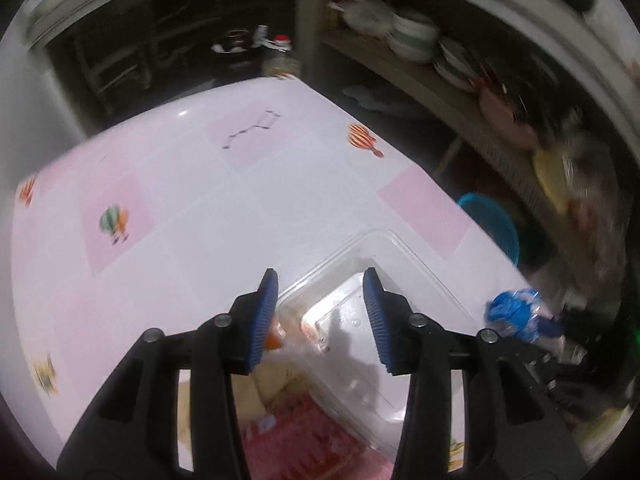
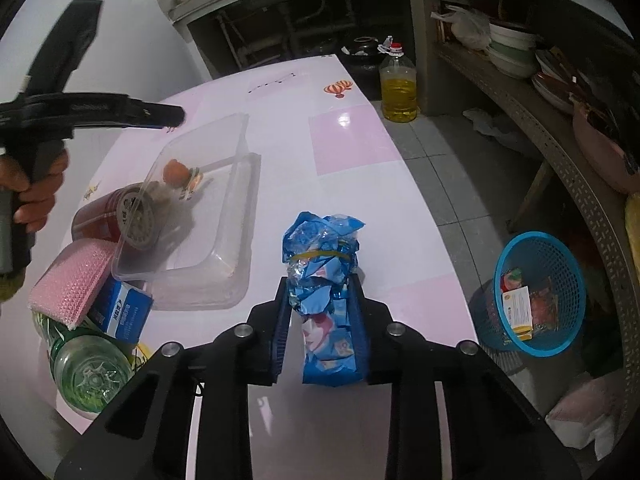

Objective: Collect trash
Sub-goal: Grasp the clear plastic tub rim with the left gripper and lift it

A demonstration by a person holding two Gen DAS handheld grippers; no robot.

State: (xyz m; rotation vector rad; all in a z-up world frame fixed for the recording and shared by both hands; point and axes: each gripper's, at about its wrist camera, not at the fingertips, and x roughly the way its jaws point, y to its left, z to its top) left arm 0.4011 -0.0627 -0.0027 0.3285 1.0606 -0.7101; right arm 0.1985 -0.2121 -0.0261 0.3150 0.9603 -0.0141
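One basket [image 2: 536,292], two bottles [image 2: 398,84].

Dim kitchen corner, table with pink-and-white printed cloth.

Table [image 2: 352,148] has a glossy cloth with hot-air balloon prints and glare spots from overhead light. Grey tiled floor [image 2: 436,160] to its right. Perforated shelf [image 2: 560,148] along the right holds stacked bowls [image 2: 512,52] and plates. Dark open cabinet [image 2: 280,28] under a counter at the back, pipes visible inside. Plain white wall [image 2: 132,40] on the left. Oil bottle [image 2: 398,84] on the floor by the cabinet.
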